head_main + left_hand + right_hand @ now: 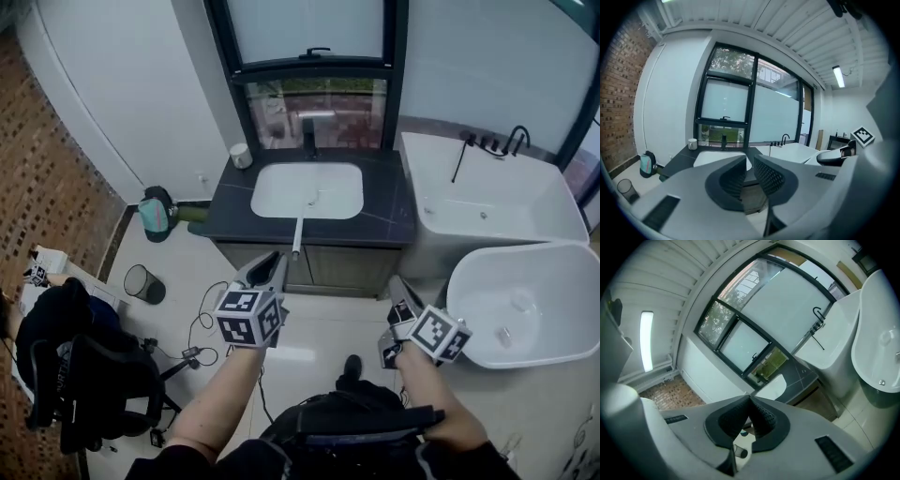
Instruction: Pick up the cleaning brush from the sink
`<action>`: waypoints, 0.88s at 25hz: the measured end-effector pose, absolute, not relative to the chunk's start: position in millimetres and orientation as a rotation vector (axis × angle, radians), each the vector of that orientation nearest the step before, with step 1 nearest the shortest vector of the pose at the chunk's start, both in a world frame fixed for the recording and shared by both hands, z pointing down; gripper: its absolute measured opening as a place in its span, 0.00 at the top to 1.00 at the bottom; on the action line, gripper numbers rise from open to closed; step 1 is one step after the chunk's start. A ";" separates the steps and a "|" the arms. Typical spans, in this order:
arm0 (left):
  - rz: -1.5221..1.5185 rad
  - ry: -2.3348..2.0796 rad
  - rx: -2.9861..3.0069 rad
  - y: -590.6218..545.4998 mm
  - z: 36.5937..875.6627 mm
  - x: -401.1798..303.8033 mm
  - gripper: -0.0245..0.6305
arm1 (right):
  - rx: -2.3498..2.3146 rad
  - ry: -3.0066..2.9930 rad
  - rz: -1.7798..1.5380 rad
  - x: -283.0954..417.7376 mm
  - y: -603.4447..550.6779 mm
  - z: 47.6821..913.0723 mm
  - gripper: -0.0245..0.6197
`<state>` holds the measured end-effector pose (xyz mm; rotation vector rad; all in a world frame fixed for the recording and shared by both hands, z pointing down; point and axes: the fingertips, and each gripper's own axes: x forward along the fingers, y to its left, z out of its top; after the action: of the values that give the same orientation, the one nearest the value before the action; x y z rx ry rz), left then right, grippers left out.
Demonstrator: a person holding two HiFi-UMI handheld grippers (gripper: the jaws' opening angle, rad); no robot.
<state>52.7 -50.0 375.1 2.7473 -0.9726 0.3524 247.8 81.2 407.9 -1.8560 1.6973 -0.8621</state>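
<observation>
Left hand-held gripper point(276, 261) ajar — brush point(300, 228) across sink rim point(352, 212).

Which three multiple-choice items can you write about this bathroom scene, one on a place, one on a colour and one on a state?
1. Where does the cleaning brush lie?
A. In the bathtub.
B. From the sink out across the front of the countertop.
C. On the floor.

2. What colour is the countertop?
A. White.
B. Brick red.
C. Dark grey.

3. How does the right gripper stand?
A. Shut, empty.
B. Wide open.
C. Shut on the brush.

Key:
1 B: its white handle crosses the sink's front rim.
2 C: the dark slab frames the white sink.
3 A: the right gripper view shows its pads meeting with nothing between.
</observation>
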 end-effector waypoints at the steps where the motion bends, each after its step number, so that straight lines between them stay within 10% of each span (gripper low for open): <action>1: 0.372 -0.975 2.727 -68.0 382.5 62.2 0.86 | -1.847 1.721 -0.863 254.6 60.2 406.4 1.00; 8: 0.537 -1.006 2.549 -171.3 432.5 137.2 0.62 | -1.815 1.888 -0.865 323.5 -83.1 387.2 1.00; 22: 0.887 -0.843 2.408 -333.2 583.8 164.1 0.59 | -2.131 2.286 -0.888 312.8 -405.9 456.5 1.00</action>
<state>164.1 -333.2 583.8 2.4085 -0.8435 0.8867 312.8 -405.9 456.5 -2.1305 2.2859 -0.8885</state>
